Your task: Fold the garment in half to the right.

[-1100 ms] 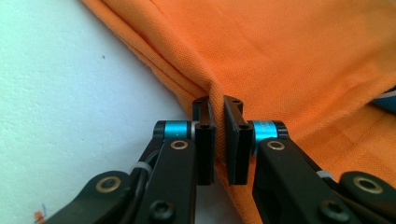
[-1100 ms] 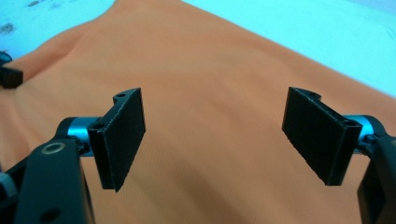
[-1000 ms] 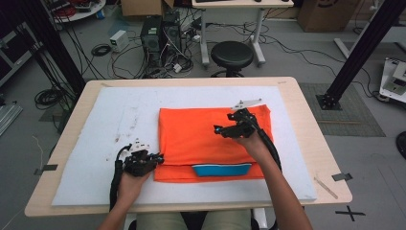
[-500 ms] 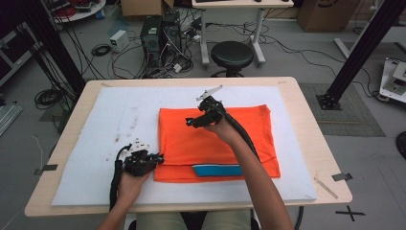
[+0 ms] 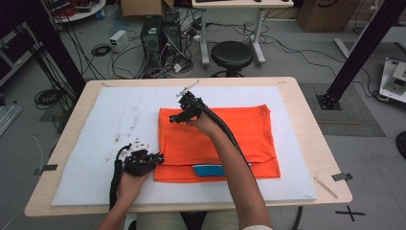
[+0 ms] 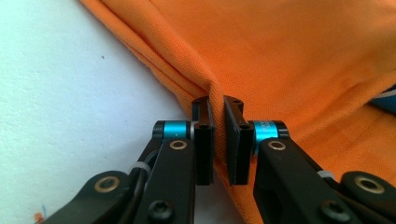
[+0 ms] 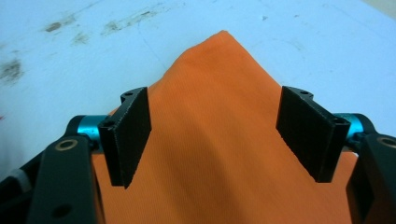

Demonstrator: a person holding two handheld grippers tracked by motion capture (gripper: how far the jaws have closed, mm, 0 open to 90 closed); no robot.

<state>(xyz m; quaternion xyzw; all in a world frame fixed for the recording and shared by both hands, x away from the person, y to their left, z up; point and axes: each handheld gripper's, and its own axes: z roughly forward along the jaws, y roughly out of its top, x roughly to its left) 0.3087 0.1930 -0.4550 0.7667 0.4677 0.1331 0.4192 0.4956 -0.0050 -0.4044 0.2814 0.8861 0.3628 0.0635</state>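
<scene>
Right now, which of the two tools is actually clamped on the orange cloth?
The left tool, at the orange cloth's near left corner: its jaws pinch a fold of fabric. The right tool, over the far left corner, has wide jaws that have just been closing, not yet gripping.

One orange garment (image 5: 218,139), two tools (image 5: 158,158) (image 5: 173,118)

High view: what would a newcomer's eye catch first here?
A bright orange folded cloth garment lies on the white padded mat covering the wooden table. The left gripper is clamped on the garment's near left edge, while the right gripper, its jaws just closing but wide apart, straddles the far left corner.
</scene>
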